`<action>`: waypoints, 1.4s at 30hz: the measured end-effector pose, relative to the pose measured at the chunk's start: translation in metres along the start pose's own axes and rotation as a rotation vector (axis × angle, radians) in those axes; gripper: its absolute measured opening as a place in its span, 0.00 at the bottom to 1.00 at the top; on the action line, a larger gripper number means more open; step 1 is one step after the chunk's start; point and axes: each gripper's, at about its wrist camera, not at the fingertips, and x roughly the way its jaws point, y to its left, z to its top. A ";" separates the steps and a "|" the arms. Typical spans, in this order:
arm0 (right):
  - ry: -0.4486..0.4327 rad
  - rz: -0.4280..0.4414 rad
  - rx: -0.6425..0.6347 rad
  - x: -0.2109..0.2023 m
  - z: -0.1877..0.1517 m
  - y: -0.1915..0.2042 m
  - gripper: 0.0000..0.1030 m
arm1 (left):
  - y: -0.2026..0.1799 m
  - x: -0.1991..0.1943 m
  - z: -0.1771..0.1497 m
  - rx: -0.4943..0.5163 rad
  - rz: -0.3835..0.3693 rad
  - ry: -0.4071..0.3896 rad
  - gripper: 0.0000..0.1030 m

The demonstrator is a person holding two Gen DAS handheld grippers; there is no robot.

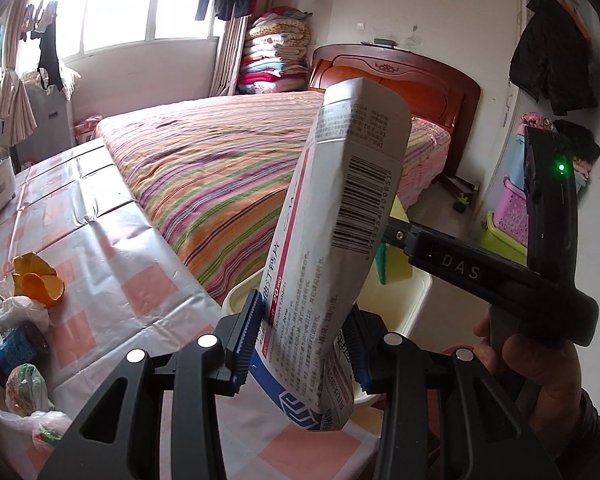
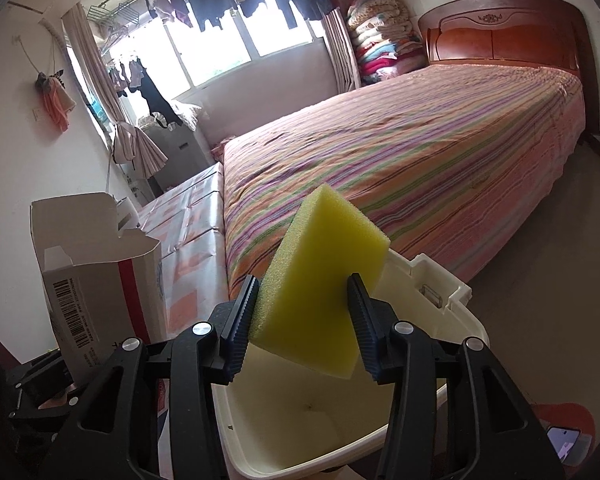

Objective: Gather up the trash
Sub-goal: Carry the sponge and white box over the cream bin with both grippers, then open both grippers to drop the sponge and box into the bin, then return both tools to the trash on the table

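Note:
My left gripper (image 1: 304,344) is shut on a white medicine box (image 1: 340,200) with a barcode and pink and blue print. The box stands up tilted and is crushed where the pads pinch it. Its open flap end shows at the left of the right wrist view (image 2: 100,272). My right gripper (image 2: 302,320) is shut on a yellow sponge (image 2: 324,272) and holds it tilted above an open cream plastic bin (image 2: 452,292). In the left wrist view the right gripper (image 1: 396,240) and a hand (image 1: 540,372) are on the right, over the same bin (image 1: 416,300).
A table with a pink-and-white checked cloth (image 1: 112,240) carries orange peel (image 1: 36,280), plastic bags (image 1: 24,392) and a small bottle (image 1: 16,348) at its left edge. A striped bed (image 2: 420,168) lies beyond the bin. A phone (image 2: 568,440) lies on something red, lower right.

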 end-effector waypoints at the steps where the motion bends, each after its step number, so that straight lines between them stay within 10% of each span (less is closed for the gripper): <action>1: 0.006 0.005 0.009 0.001 0.001 -0.003 0.45 | 0.000 0.002 0.001 -0.001 -0.003 0.003 0.37; 30: -0.174 0.029 0.187 -0.034 0.016 -0.033 0.57 | -0.012 0.044 0.019 0.009 -0.048 0.042 0.41; 35: -0.203 0.025 0.199 -0.041 0.017 -0.036 0.57 | -0.017 0.038 0.019 0.040 -0.009 -0.003 0.69; 42: -0.215 0.046 0.167 -0.042 0.015 -0.022 0.68 | 0.001 0.003 0.020 0.019 0.094 -0.062 0.70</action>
